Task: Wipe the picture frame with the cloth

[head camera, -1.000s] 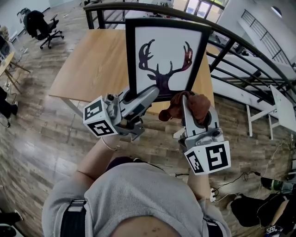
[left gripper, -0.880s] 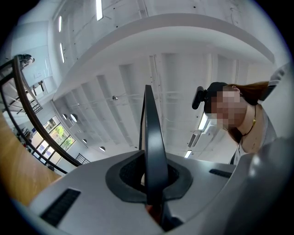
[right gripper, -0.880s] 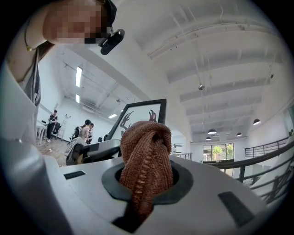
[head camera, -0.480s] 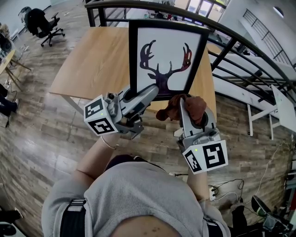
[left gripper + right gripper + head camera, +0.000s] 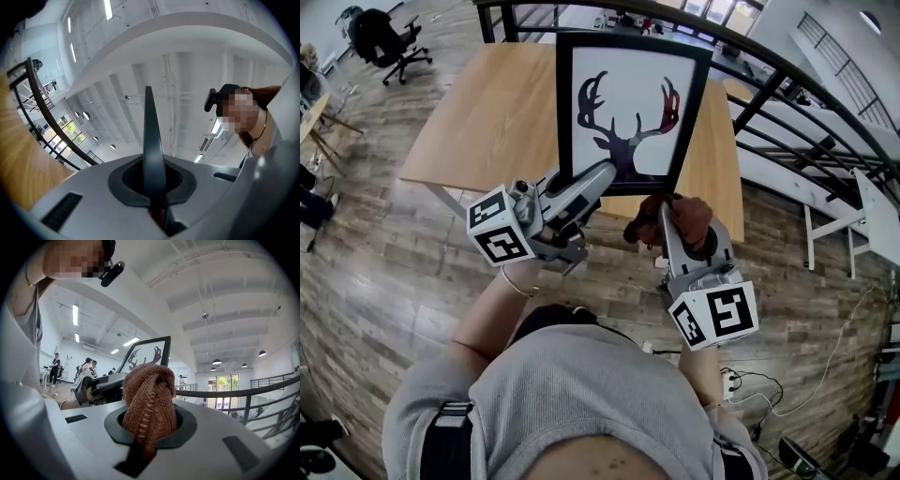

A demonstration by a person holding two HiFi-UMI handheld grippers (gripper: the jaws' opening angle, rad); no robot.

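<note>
We are gripping the picture frame [image 5: 628, 103] upright with our left tool [image 5: 602, 178], its jaws pressed together on the lower black edge (the thin rim is running straight up between them). Our right tool [image 5: 149, 425] is pinching the bunched brown cloth [image 5: 680, 217], just beside the left tool, near the frame's lower corner; the bench [image 5: 497, 122] is lying beyond both.

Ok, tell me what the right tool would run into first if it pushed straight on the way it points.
The right tool, shut on the brown cloth, aims at the lower right corner of the picture frame. The cloth would likely touch there first, though the gap is hard to judge.
</note>
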